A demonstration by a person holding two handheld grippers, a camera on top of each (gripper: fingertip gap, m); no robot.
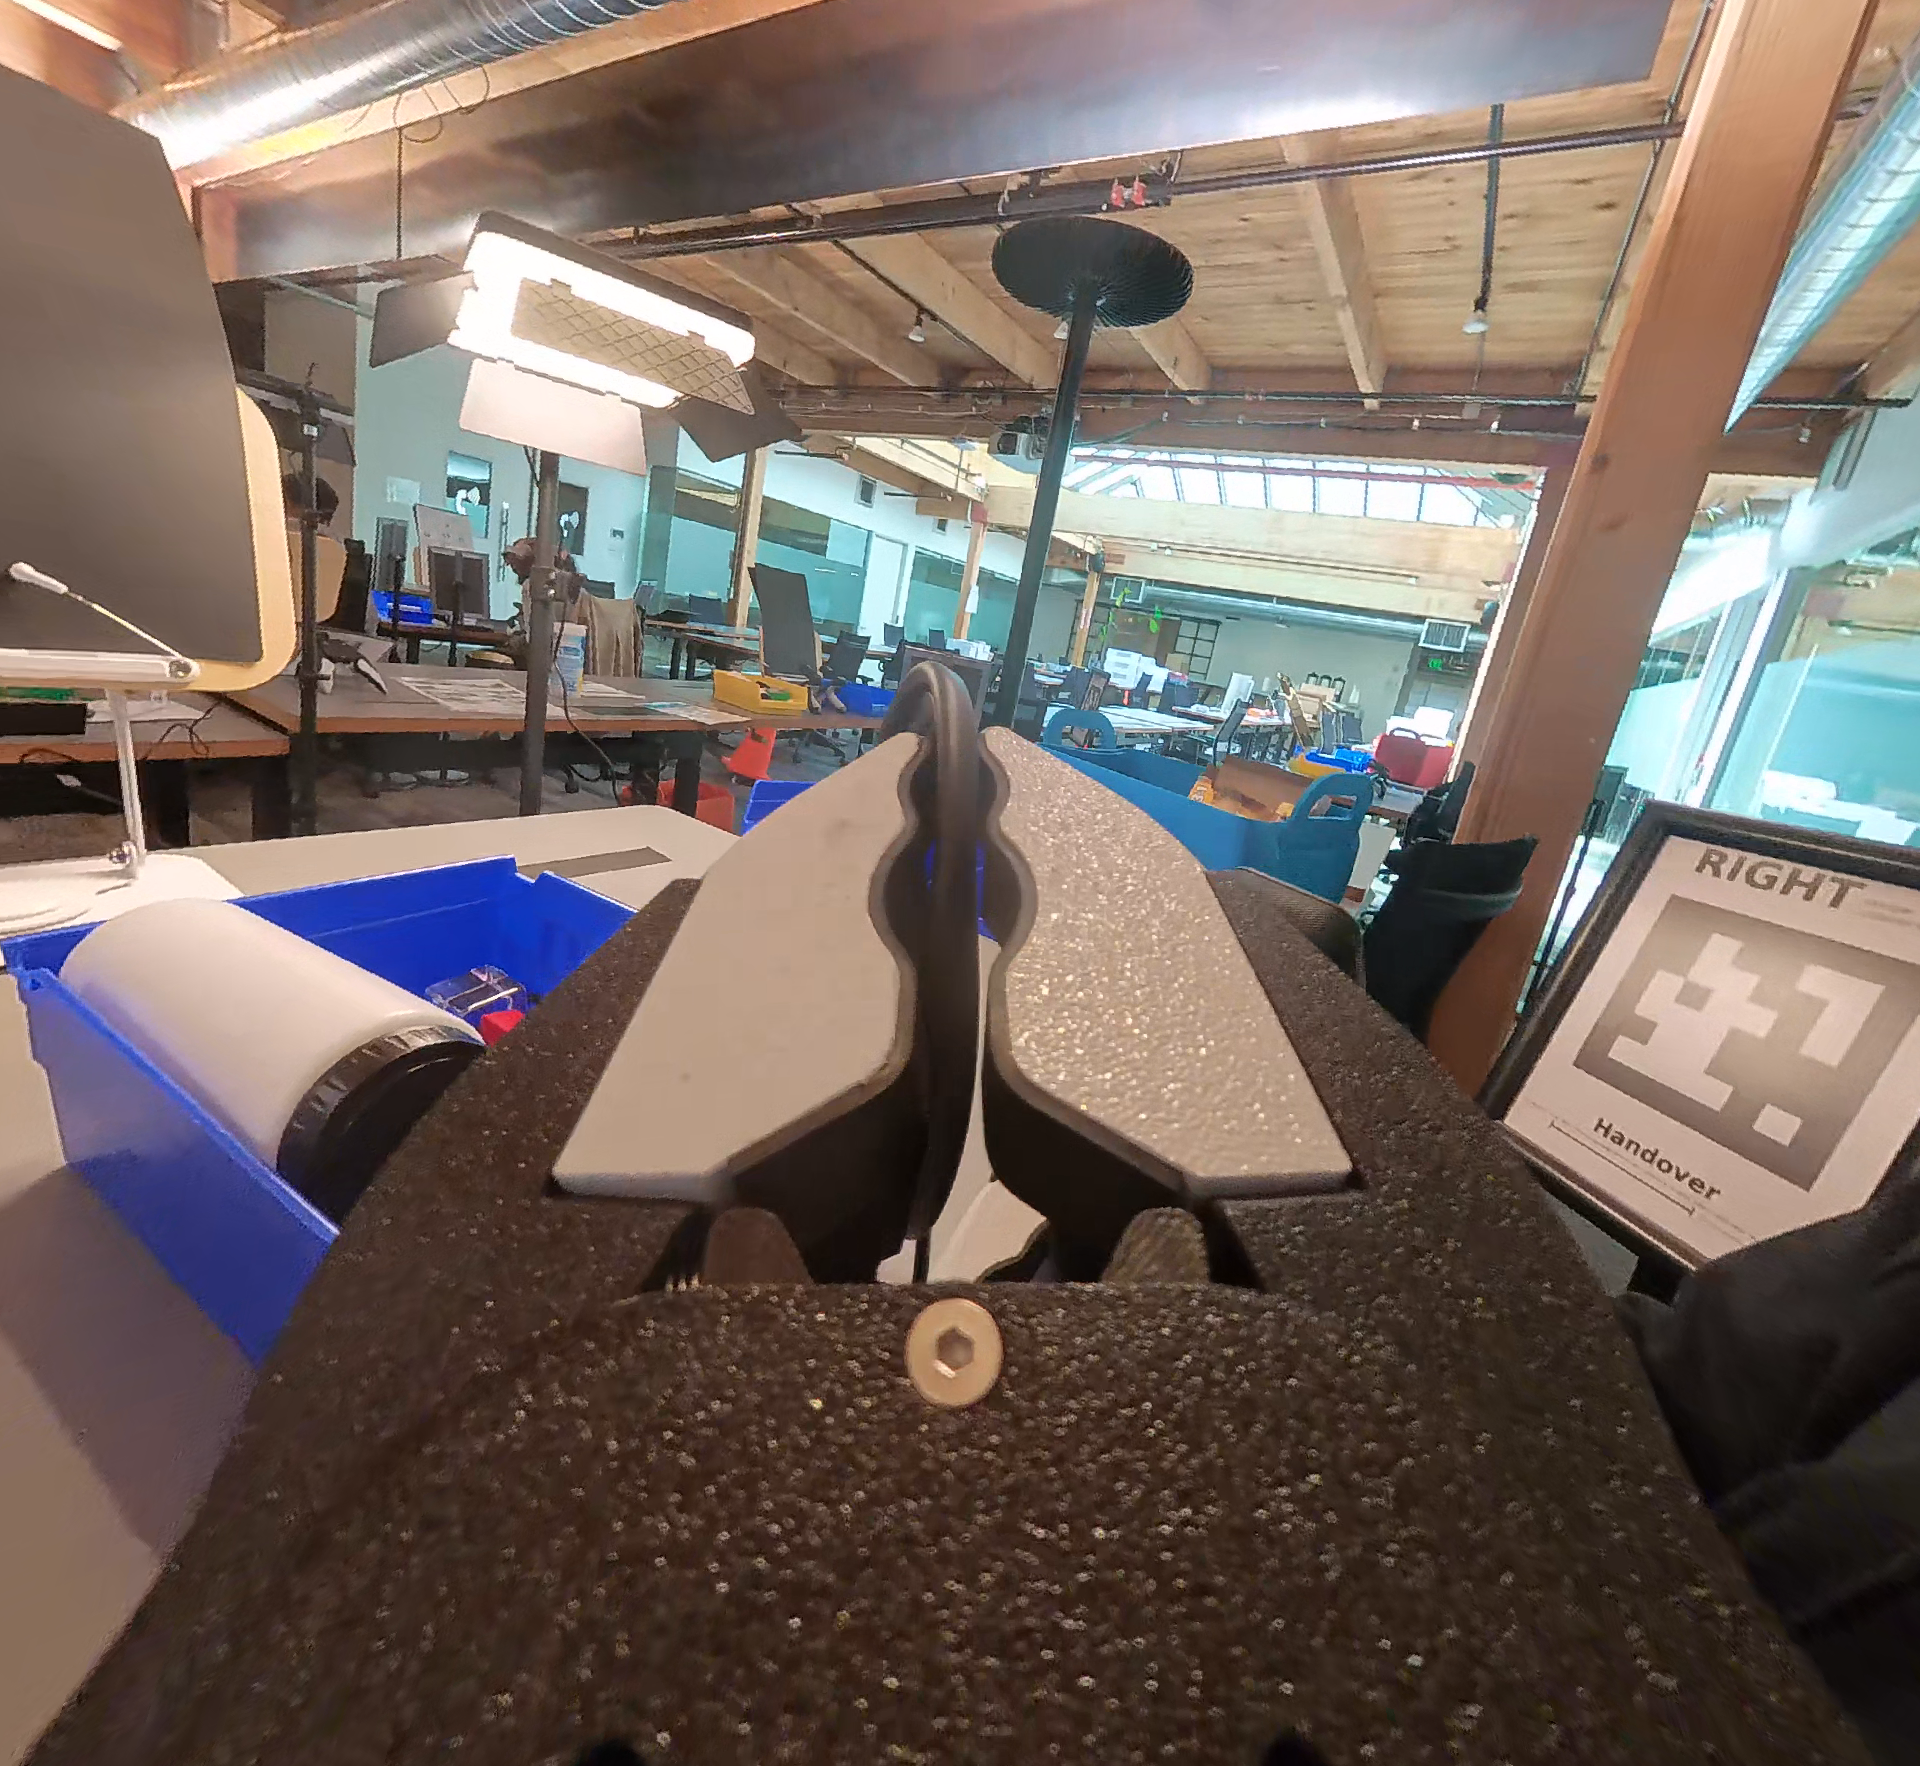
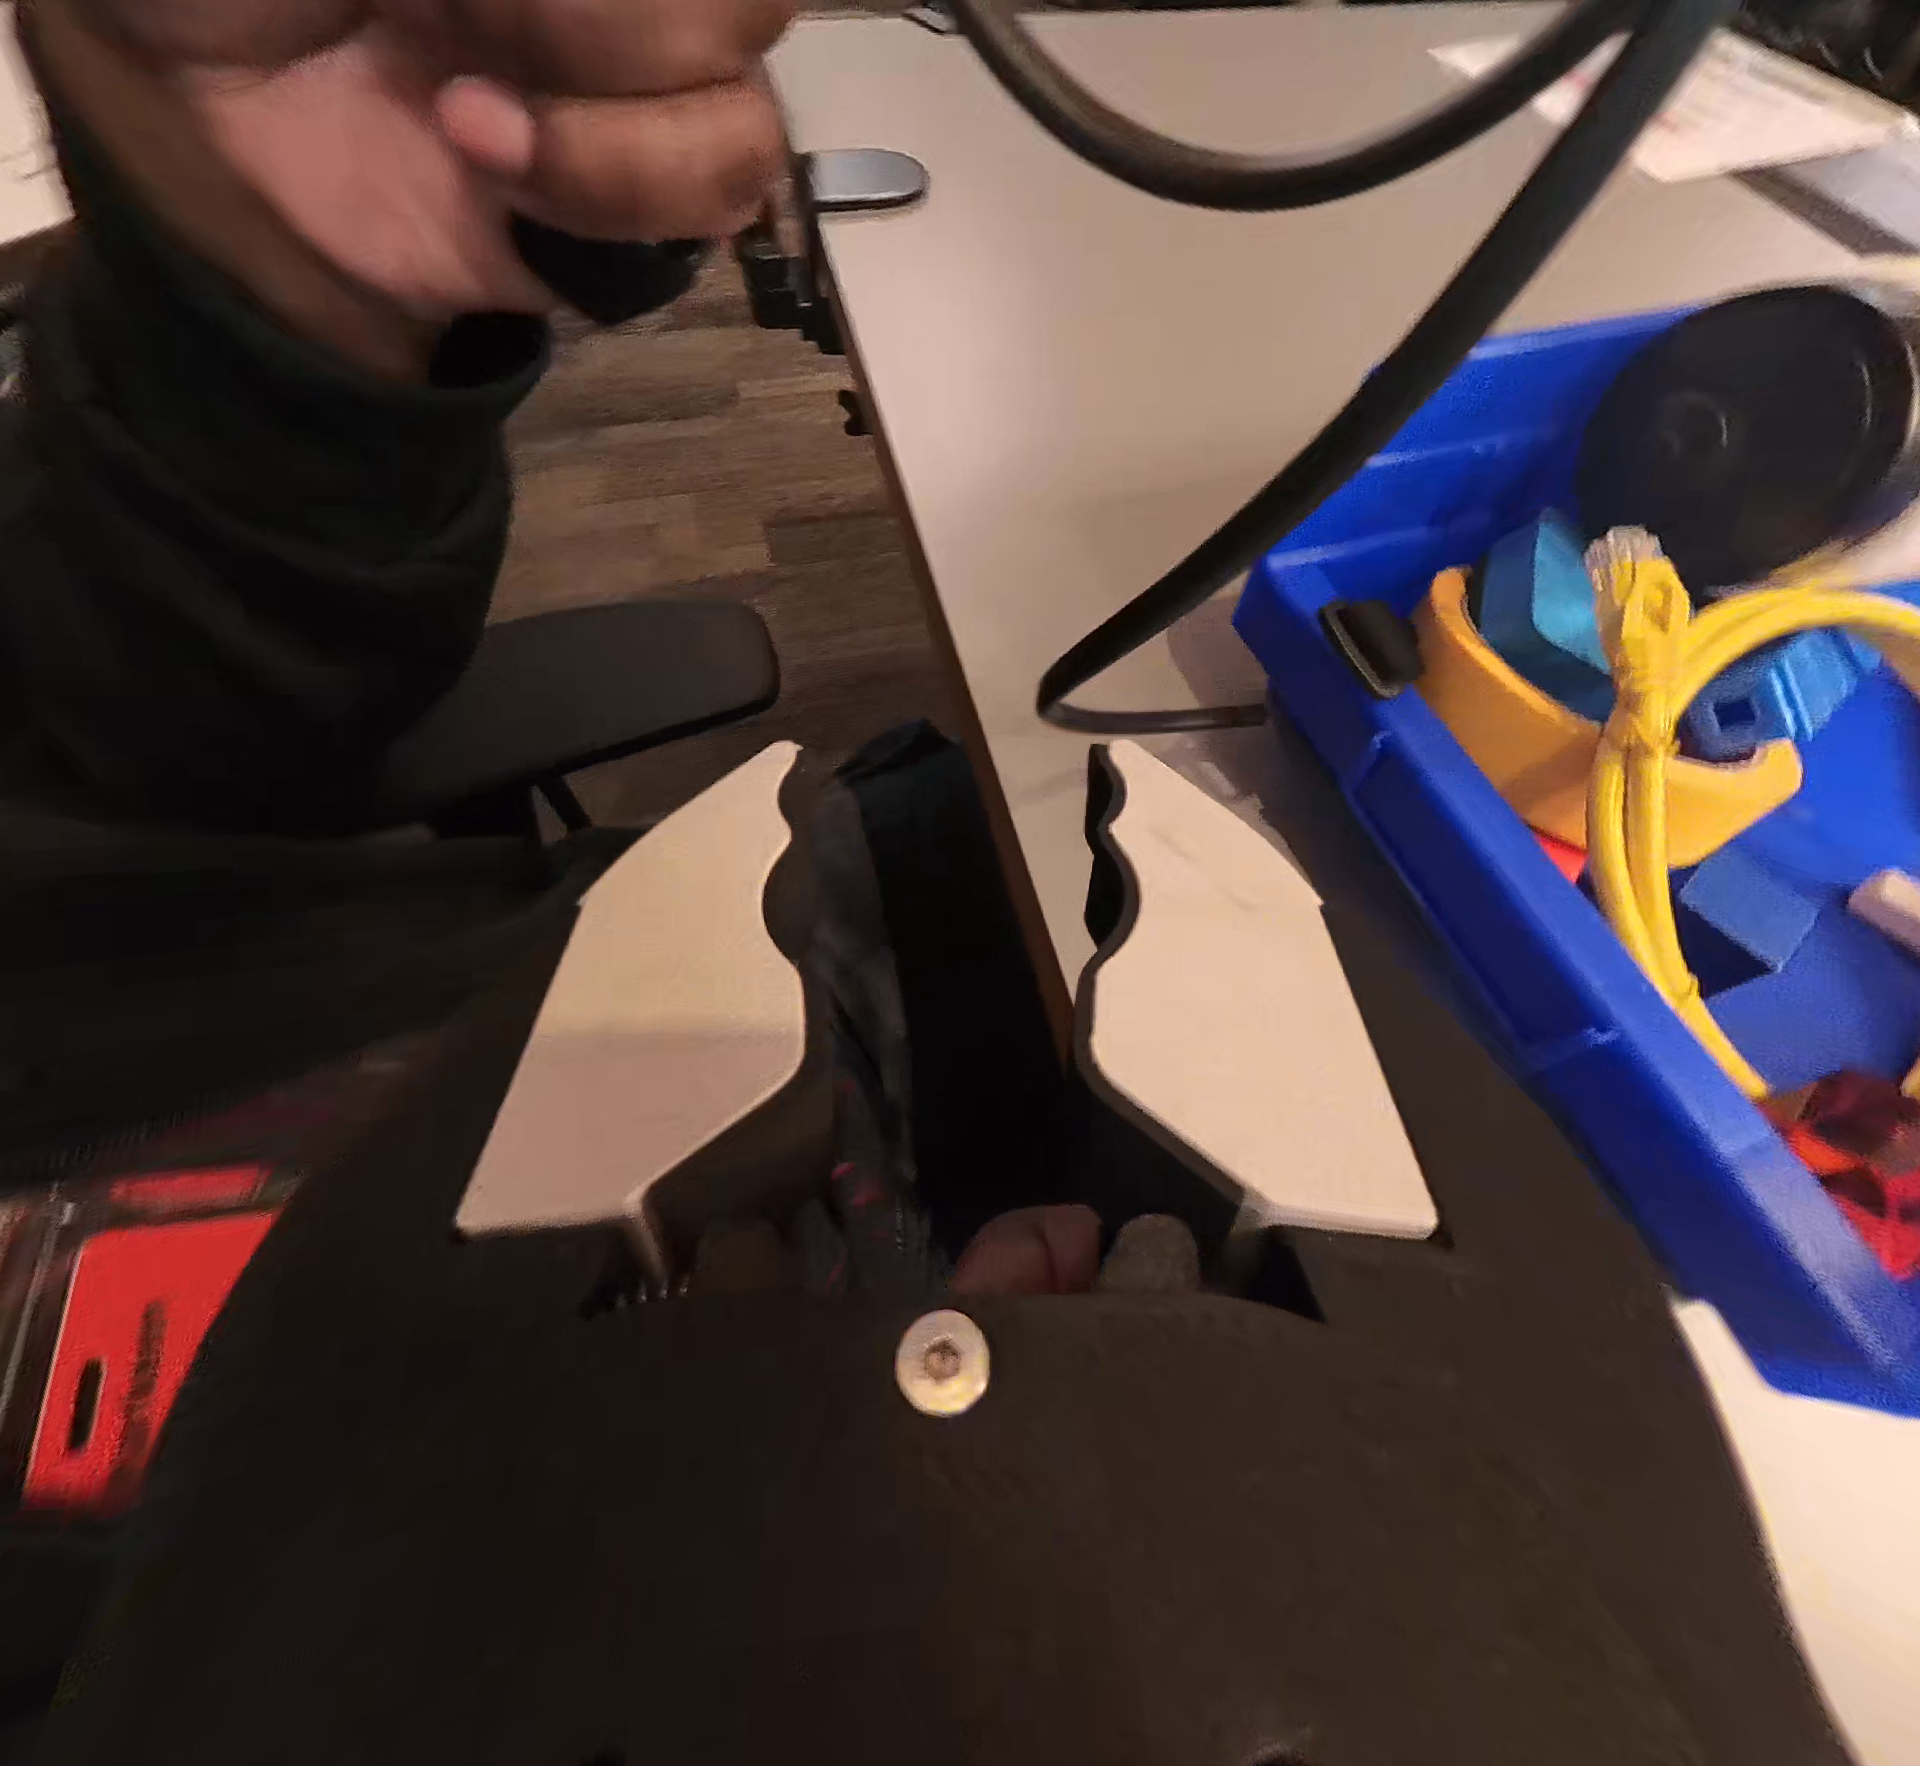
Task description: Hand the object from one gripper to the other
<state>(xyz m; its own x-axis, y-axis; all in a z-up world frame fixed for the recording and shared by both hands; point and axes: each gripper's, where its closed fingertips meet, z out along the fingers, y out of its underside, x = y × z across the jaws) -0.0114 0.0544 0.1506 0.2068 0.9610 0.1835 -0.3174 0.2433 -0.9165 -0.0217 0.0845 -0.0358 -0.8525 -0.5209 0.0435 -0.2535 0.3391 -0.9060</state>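
Observation:
My left gripper (image 1: 951, 750) is shut on a black cable (image 1: 940, 708), which loops up above the fingertips and runs down between the jaws. It is held up above the table. In the right wrist view the same black cable (image 2: 1195, 184) hangs in a loop from the top of the frame and trails down to the table beside the blue bin. My right gripper (image 2: 945, 760) is open and empty, below the cable loop and over the table's edge. A person's hand (image 2: 468, 33) is at the upper left of that view.
A blue bin (image 2: 1455, 833) on the grey table (image 2: 1091, 366) holds a white bottle with a black cap (image 1: 239, 999), a yellow cable (image 2: 1642, 698) and small parts. A framed marker sign (image 1: 1725, 1030) stands at the right. A chair armrest (image 2: 623, 667) is left of the table. Tip to tip, the grippers are about 20 cm apart.

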